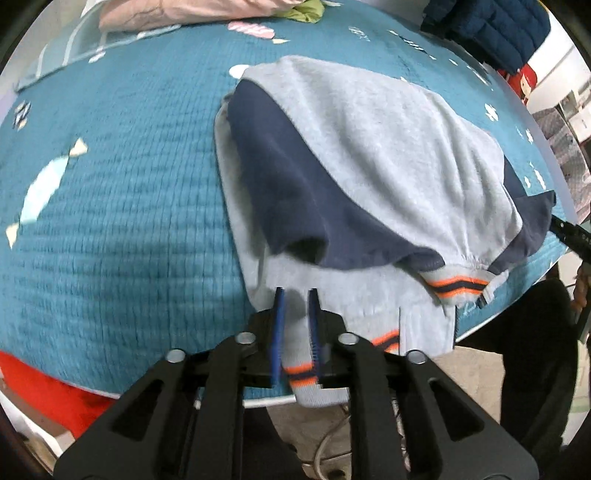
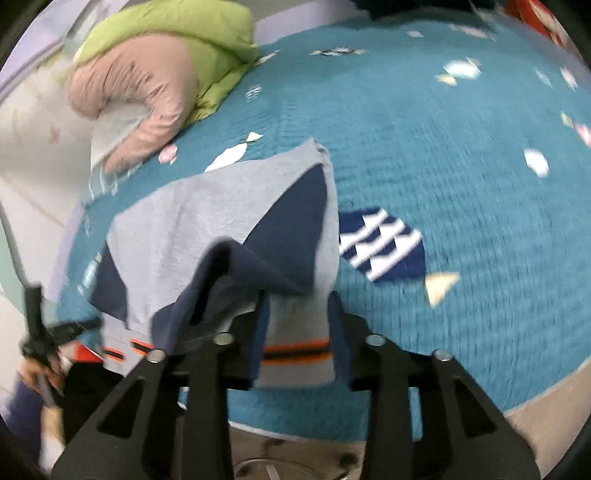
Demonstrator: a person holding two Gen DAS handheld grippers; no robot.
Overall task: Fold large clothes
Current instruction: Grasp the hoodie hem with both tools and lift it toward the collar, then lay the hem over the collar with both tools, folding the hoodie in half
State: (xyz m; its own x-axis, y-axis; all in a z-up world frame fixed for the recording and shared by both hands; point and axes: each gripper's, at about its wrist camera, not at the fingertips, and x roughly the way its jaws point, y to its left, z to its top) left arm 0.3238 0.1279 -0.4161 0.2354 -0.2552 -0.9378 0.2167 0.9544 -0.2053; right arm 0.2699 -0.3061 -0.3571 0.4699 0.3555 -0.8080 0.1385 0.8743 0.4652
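A grey and navy sweater (image 1: 369, 147) with orange-and-navy striped trim lies folded on the teal quilt (image 1: 110, 184), close to its near edge. My left gripper (image 1: 296, 295) points down over the sweater's near left corner. Its blue pads stand a little apart, and a striped cuff (image 1: 303, 373) hangs loosely between them with a gap beside it. In the right wrist view the sweater (image 2: 177, 229) spreads ahead. My right gripper (image 2: 297, 299) has its jaws wide apart. The striped hem (image 2: 295, 350) lies flat between them, not pinched. A navy fold (image 2: 258, 258) bulges just ahead.
Pink (image 2: 147, 85) and green (image 2: 192, 33) padded jackets are piled at the quilt's far side. A dark blue puffer jacket (image 1: 491, 26) lies at the far right. Red fabric (image 1: 37, 387) shows below the near edge. A person's hand (image 2: 40, 373) is at the left.
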